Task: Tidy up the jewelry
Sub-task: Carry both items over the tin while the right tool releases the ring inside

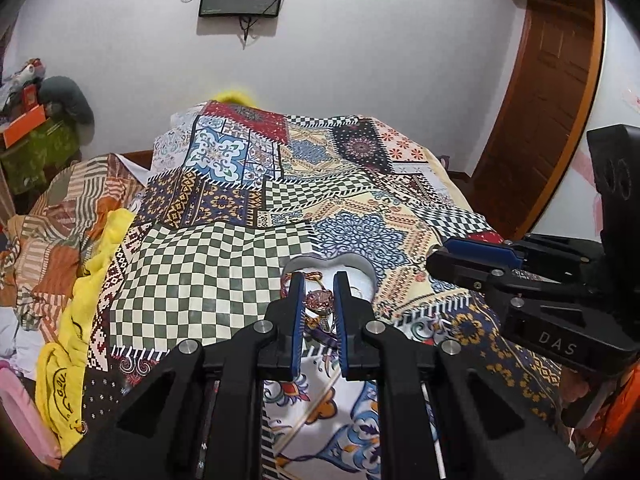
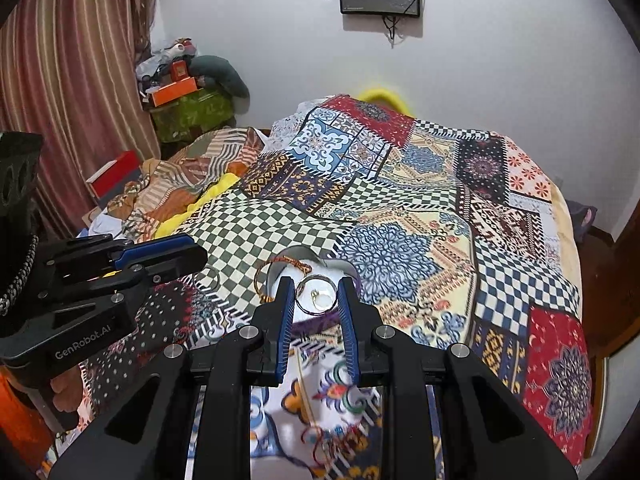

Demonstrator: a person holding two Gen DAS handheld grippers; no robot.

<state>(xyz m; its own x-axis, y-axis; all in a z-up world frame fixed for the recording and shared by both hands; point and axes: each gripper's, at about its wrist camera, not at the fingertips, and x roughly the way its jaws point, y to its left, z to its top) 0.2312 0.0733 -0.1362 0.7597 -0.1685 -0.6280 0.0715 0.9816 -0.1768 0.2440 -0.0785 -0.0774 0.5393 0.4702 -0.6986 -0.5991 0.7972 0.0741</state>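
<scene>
We hold both grippers above a bed with a patchwork bedcover (image 1: pixel 224 240). The left gripper (image 1: pixel 318 280) has its jaws narrow, with a small gap, and nothing sits between its pads. The right gripper (image 2: pixel 316 286) is narrow in the same way and also empty. Ahead of both lies a white heart-shaped tray (image 2: pixel 326 266) on the cover, with a silver bangle (image 2: pixel 316 294) and a reddish beaded piece (image 1: pixel 318 300) inside it. An orange cord bracelet (image 2: pixel 280 266) hangs over its left rim.
</scene>
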